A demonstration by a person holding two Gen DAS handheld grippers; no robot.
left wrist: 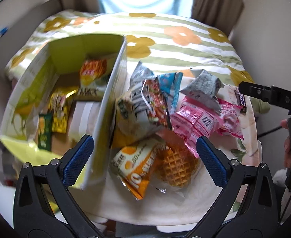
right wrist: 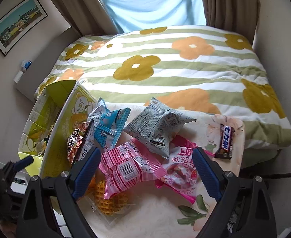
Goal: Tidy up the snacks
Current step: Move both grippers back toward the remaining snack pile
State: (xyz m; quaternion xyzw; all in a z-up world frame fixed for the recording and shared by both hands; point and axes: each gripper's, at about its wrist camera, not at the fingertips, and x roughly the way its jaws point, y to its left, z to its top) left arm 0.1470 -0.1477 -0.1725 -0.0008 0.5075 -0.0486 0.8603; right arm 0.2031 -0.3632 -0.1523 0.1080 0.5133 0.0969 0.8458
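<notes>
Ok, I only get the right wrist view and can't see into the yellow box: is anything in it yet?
Observer: Yes: an orange-red packet, a yellow packet and a dark green packet lie in the box.
Operator: And the left tongs?
Observer: The left tongs are open and empty, straddling the box wall that faces the pile.
Operator: Anything beside the waffle?
Observer: An orange packet lies right beside the waffle.
</notes>
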